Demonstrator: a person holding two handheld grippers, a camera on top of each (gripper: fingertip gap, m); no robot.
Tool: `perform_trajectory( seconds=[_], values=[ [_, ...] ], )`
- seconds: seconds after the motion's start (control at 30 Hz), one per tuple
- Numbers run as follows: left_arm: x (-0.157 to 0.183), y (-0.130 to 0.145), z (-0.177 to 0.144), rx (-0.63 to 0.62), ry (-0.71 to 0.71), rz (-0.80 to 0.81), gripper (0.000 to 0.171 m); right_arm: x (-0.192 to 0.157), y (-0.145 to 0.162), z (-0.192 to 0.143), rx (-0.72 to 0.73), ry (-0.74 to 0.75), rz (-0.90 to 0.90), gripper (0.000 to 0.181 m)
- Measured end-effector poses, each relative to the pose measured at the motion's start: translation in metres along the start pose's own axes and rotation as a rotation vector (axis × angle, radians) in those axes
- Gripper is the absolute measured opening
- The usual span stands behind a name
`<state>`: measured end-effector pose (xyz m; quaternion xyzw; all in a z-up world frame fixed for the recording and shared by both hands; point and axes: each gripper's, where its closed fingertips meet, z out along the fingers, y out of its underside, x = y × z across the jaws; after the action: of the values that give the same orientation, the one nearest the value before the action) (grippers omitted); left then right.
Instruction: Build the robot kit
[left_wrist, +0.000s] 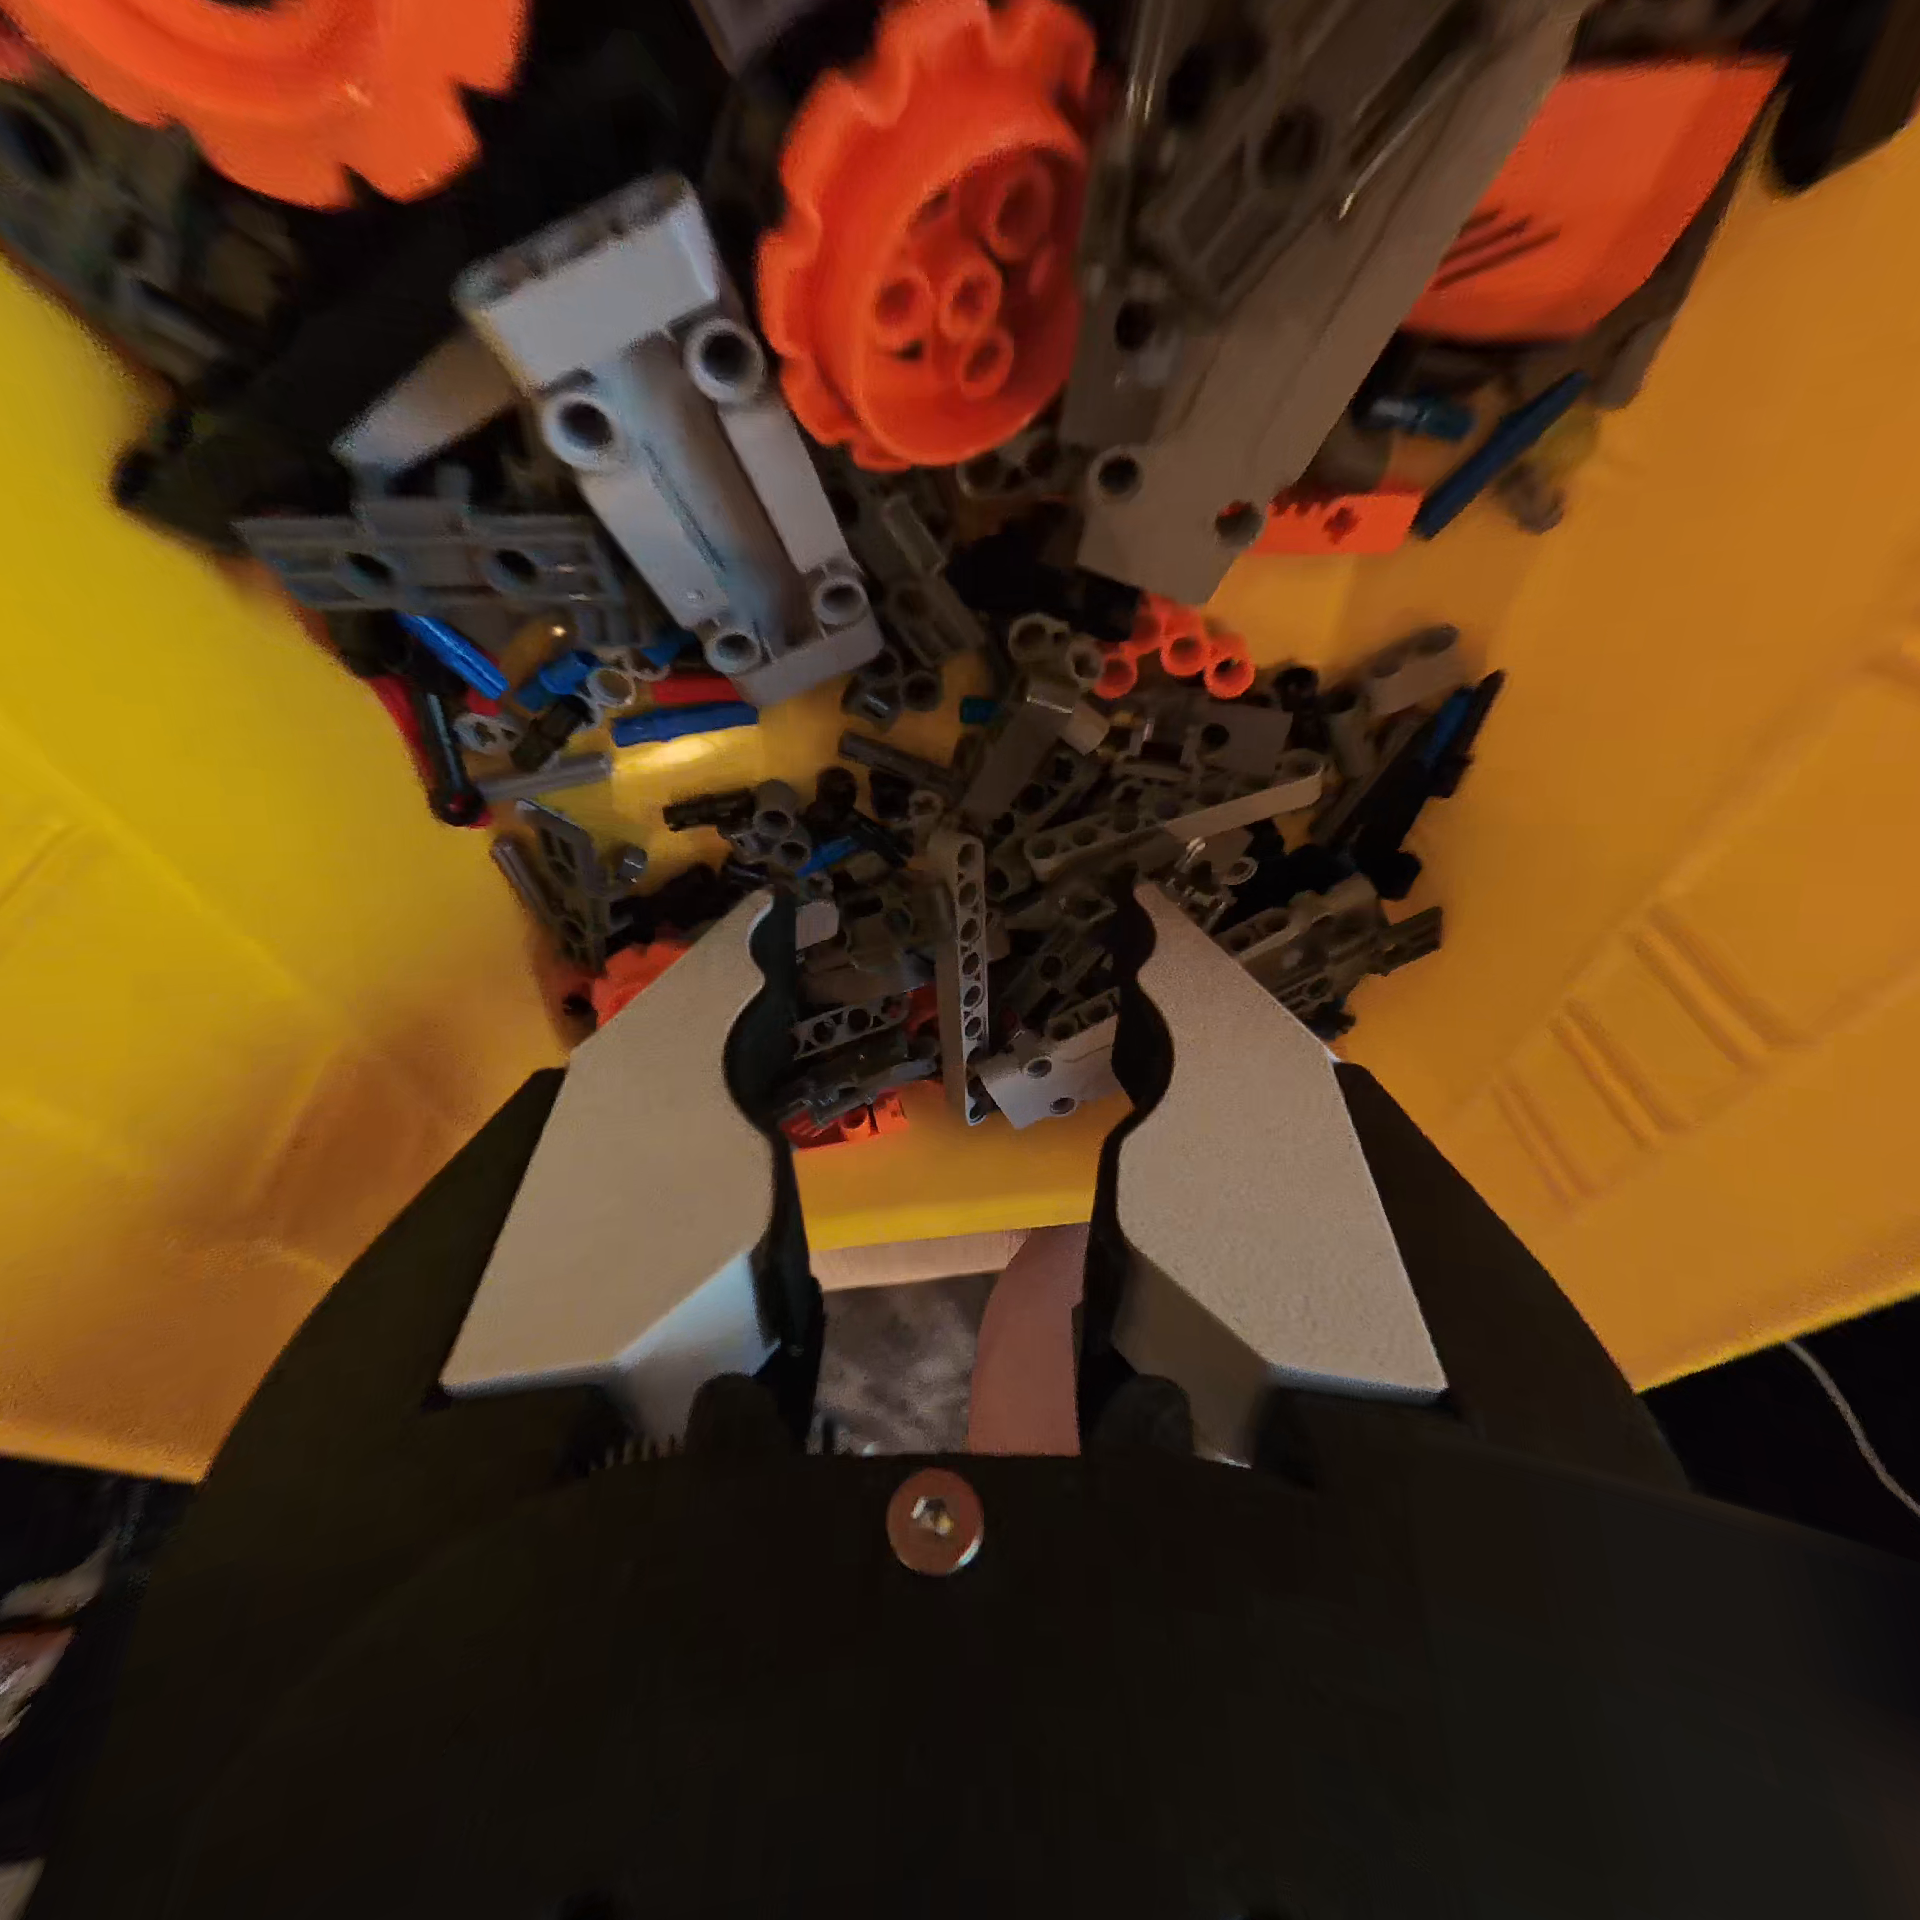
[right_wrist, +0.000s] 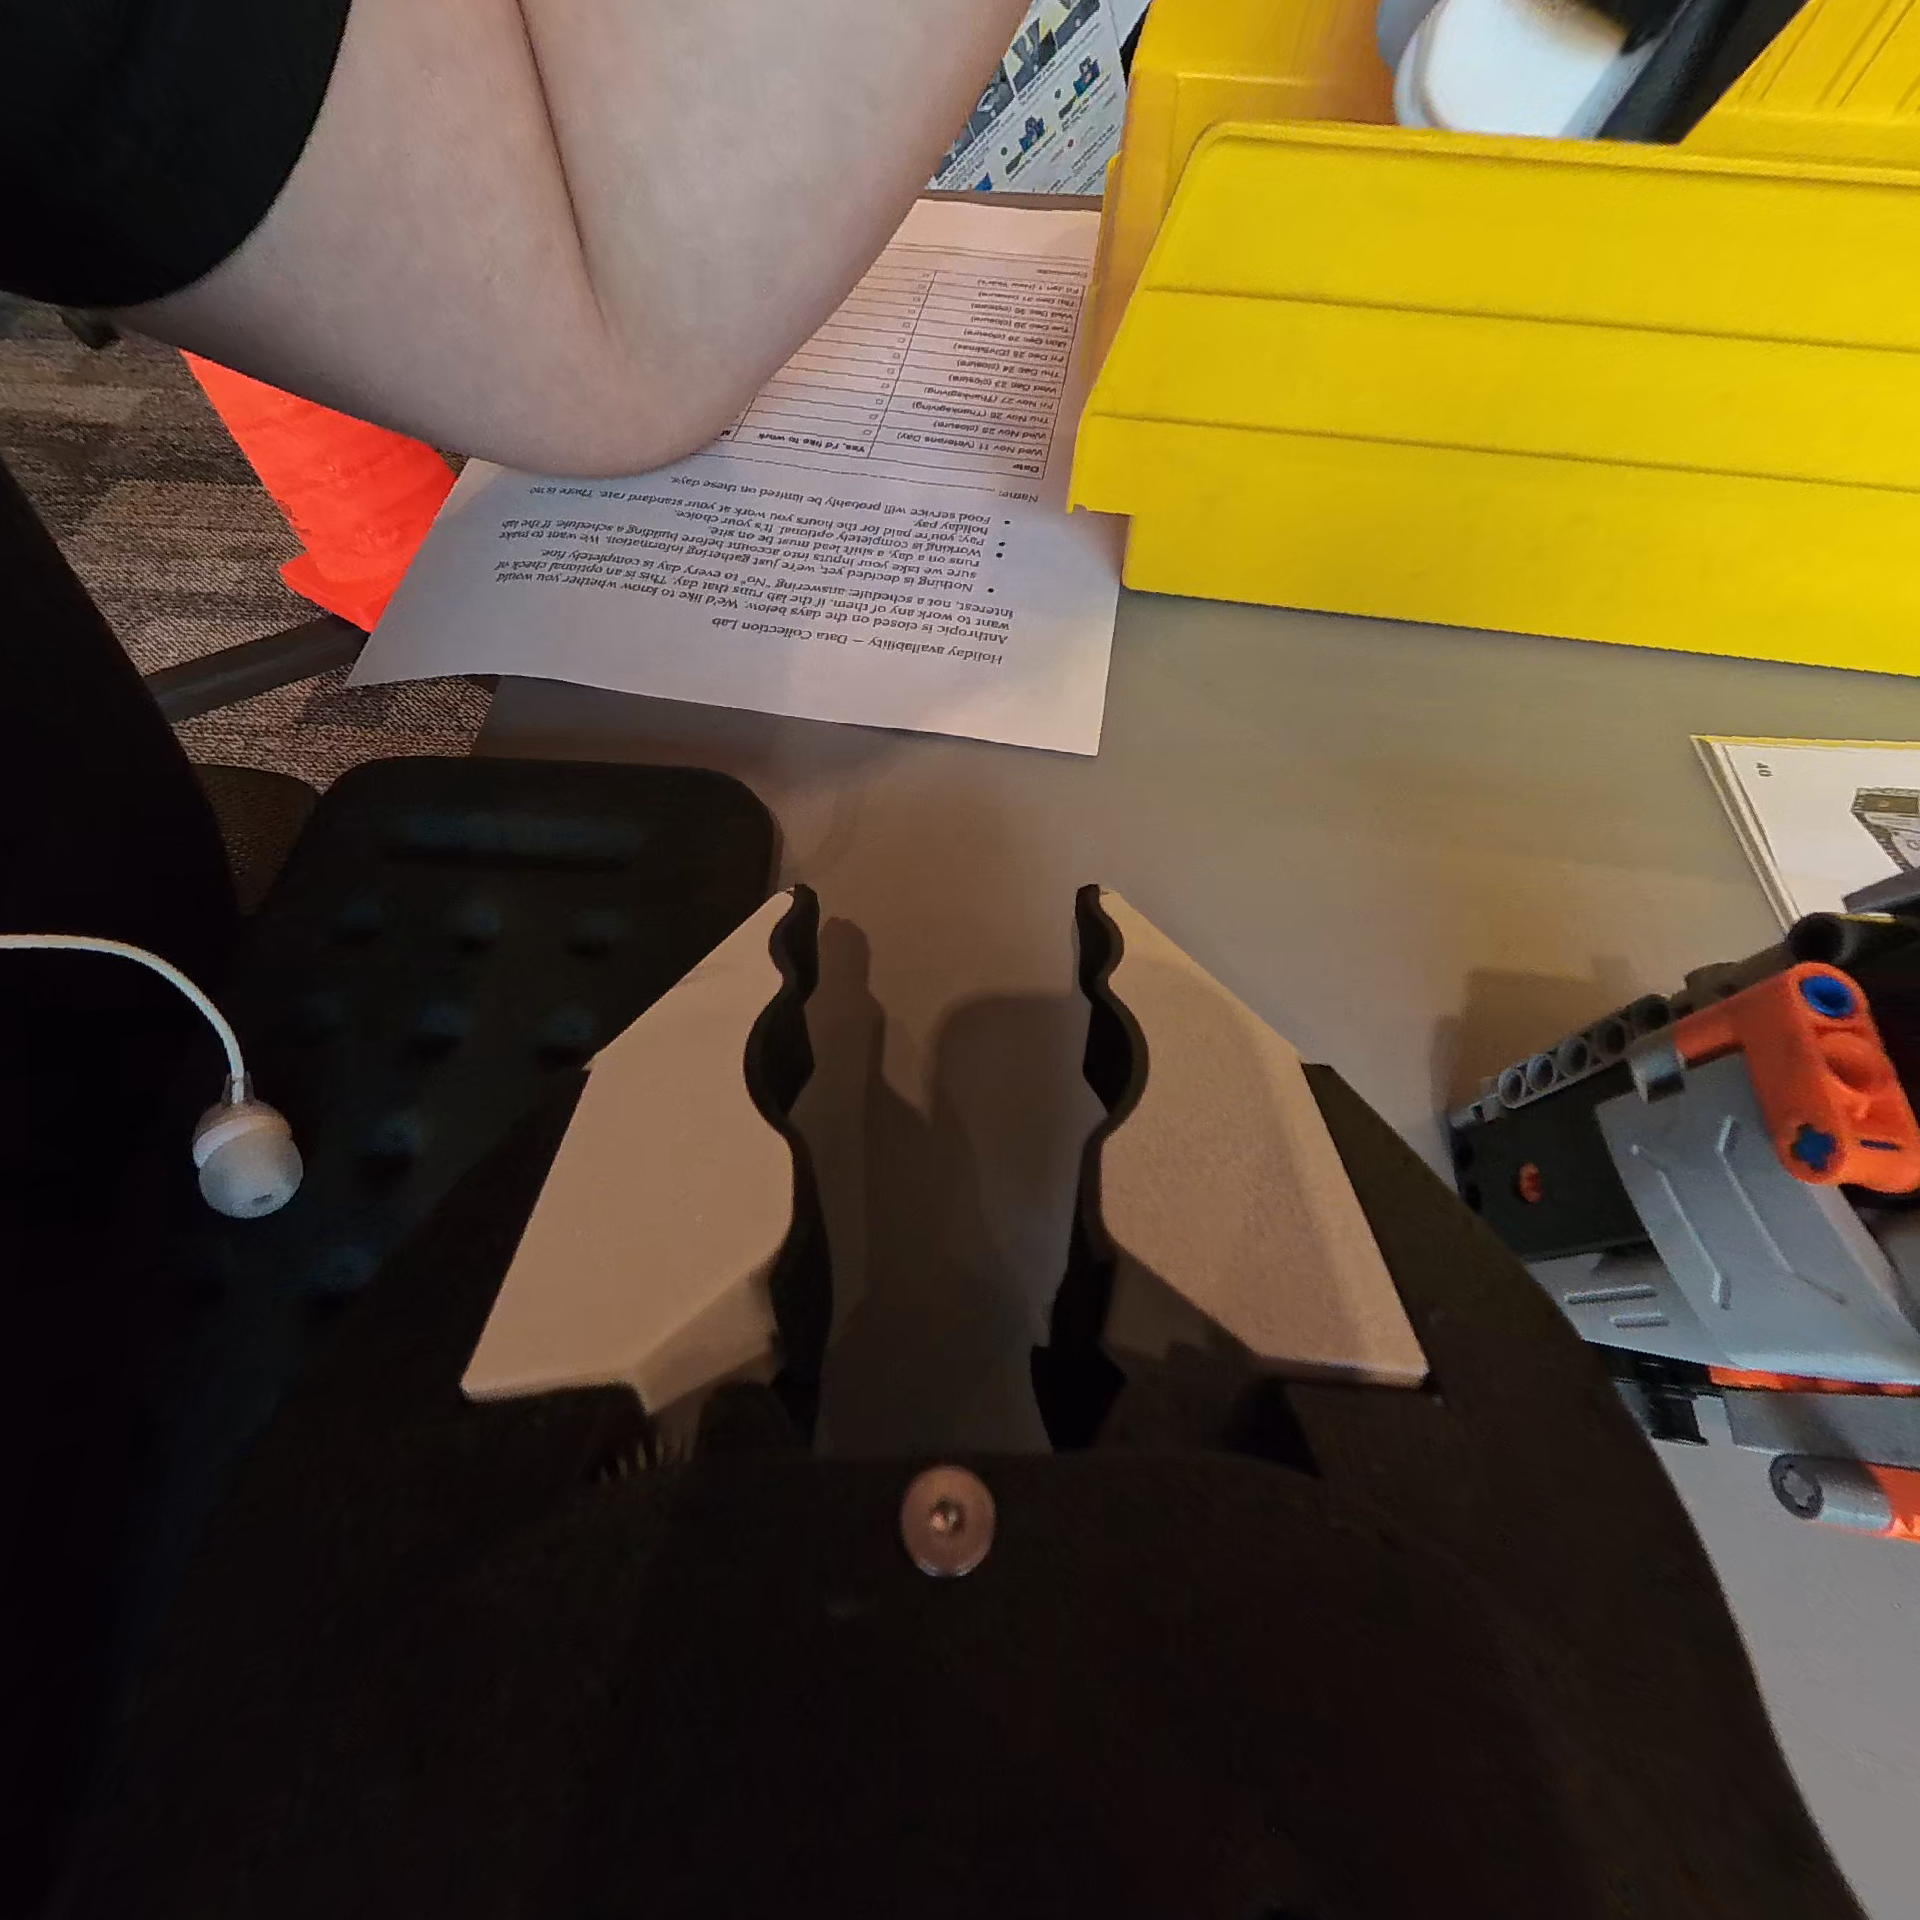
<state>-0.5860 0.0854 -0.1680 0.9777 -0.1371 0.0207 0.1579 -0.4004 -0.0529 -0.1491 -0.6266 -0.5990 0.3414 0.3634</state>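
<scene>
My left gripper is open and reaches down into a yellow bin over a heap of small grey, black, blue and orange building pieces. A long light grey beam with holes lies between its fingers, untouched as far as I can tell. An orange toothed wheel and a large light grey block lie farther in. My right gripper is open and empty, just above a grey tabletop. A partly built grey, black and orange model sits to its right.
A yellow bin stands on the table ahead right. A printed sheet of paper lies ahead, with a person's arm over it. A booklet page lies at the right edge. A white cable with a round end hangs at left. The left tips stand about 8 cm off the large light grey block. It is some 9 cm from my left tips to the orange toothed wheel.
</scene>
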Motion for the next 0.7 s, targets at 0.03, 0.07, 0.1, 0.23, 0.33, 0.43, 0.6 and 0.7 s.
perform_trajectory(
  seconds=[0.03,0.07,0.1,0.23,0.33,0.43,0.6,0.7],
  values=[
    [0.001,0.000,0.002,-0.019,-0.012,0.015,0.062,0.000,0.000,0.000,0.001,0.000,0.000,0.049],
    [0.004,-0.001,0.003,-0.026,-0.021,0.031,0.063,0.000,0.000,0.000,0.001,-0.001,-0.001,0.049],
    [0.008,-0.001,0.003,-0.031,-0.015,0.049,0.058,-0.001,0.000,0.000,-0.001,-0.002,-0.002,0.049],
    [0.022,-0.004,0.003,-0.038,-0.026,0.163,0.034,-0.001,0.001,0.001,-0.009,-0.003,-0.007,0.049],
    [0.025,-0.007,0.005,-0.043,-0.018,0.215,0.039,-0.002,0.002,0.001,-0.012,-0.003,-0.011,0.049],
    [0.028,-0.009,0.005,-0.034,0.000,0.240,0.039,-0.002,0.002,0.001,-0.016,-0.004,-0.013,0.049],
    [0.043,-0.024,-0.008,0.078,0.084,0.280,0.013,-0.003,0.003,0.002,-0.020,-0.005,-0.016,0.049],
    [0.049,-0.032,-0.012,0.109,0.097,0.302,0.009,-0.003,0.003,0.002,-0.022,-0.005,-0.016,0.049]
  ],
)
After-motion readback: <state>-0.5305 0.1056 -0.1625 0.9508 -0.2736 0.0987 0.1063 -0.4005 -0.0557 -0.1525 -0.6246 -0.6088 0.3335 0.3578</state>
